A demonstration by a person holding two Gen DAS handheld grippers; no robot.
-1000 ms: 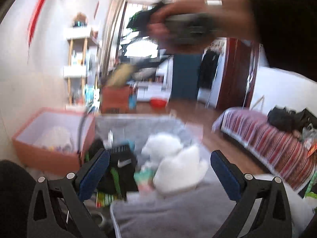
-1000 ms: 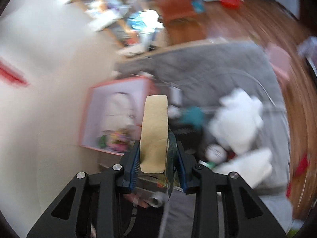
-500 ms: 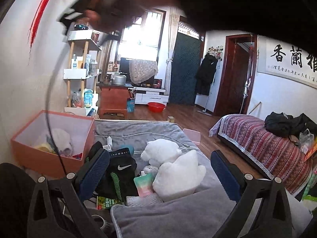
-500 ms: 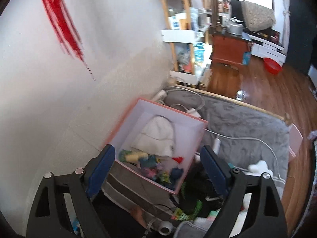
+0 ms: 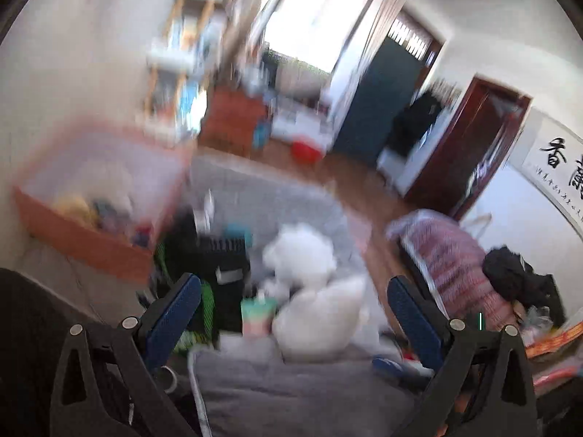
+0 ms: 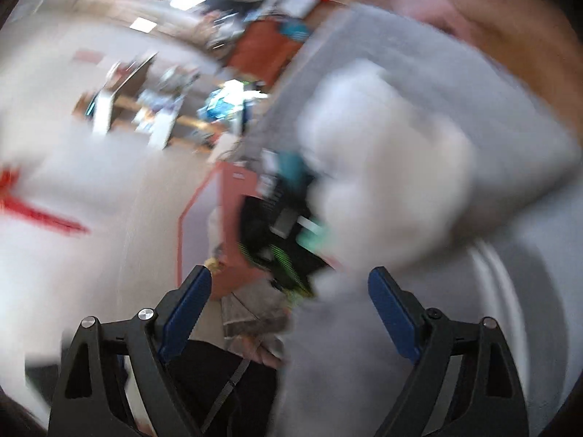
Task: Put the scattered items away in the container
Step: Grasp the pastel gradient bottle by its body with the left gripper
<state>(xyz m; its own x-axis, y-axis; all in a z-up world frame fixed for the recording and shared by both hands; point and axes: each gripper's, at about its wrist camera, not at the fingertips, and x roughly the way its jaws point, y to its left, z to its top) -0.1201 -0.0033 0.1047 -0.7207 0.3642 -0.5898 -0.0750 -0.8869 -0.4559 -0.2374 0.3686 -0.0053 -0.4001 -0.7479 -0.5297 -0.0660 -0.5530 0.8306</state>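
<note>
My right gripper [image 6: 288, 306] held nothing, its jaws closing over the blurred white plush toys [image 6: 386, 189] on the grey bed [image 6: 492, 109]. My left gripper [image 5: 293, 309] stood released. The orange container [image 5: 83, 240] sat far left against the wall, apparently already holding several items.

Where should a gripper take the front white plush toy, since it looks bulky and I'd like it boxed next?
Probably pinch the white plush toy across its narrower upper part, coming from above and the near side. It is soft and rounded, wider at the base, lying on the grey blanket with a small teal item close against its left. The blur hides finer detail. The left gripper is open.
</note>
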